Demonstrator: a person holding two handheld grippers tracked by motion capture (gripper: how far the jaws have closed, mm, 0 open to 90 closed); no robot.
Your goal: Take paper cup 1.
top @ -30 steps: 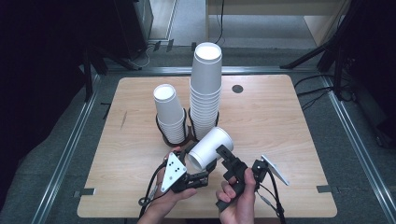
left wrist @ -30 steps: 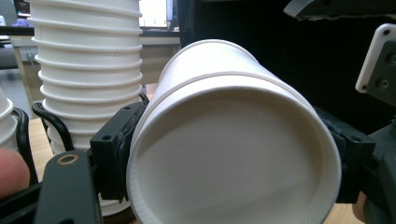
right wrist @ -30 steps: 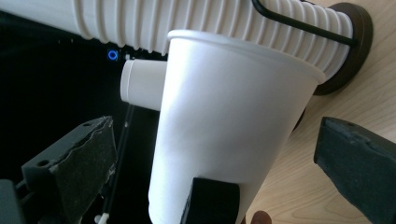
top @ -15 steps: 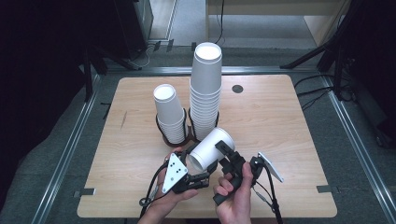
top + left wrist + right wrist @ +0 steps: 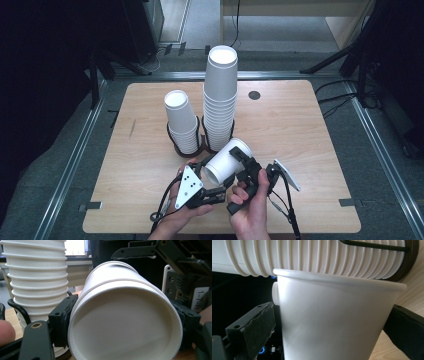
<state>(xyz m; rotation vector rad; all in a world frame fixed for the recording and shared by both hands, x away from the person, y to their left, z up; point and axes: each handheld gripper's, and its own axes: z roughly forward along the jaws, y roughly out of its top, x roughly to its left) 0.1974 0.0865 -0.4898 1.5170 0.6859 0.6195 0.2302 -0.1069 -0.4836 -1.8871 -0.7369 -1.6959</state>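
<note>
A white paper cup (image 5: 227,161) lies on its side in the air just above the near middle of the wooden tabletop (image 5: 310,130), gripped from both sides by a person working two hand-held tools. The left gripper (image 5: 212,176) is clamped on the cup near its open rim, one black pad pressed against the cup wall in the left gripper view (image 5: 125,315). The right gripper (image 5: 246,162) closes around the body farther along, toward the base; in the right gripper view the cup (image 5: 332,322) sits between its two black jaws, the left pad against the wall, though I cannot tell how firmly the far jaw presses.

The cup's long axis runs level and slanting across the tabletop: the open mouth points back toward the person and to their left, the closed base points away, toward the two stacks. Those stand just beyond it in a black wire holder (image 5: 186,150): a short stack of cups (image 5: 181,122) on the left and a tall stack of cups (image 5: 220,100) on the right, the tall one nearest the held cup's base.

By the look of it, what seems one cup may be nested ones being pulled apart, with the two grippers set to draw along that axis. The left hand (image 5: 187,212) holds the mouth end; the right hand (image 5: 252,210) is nearer the stacks.
</note>
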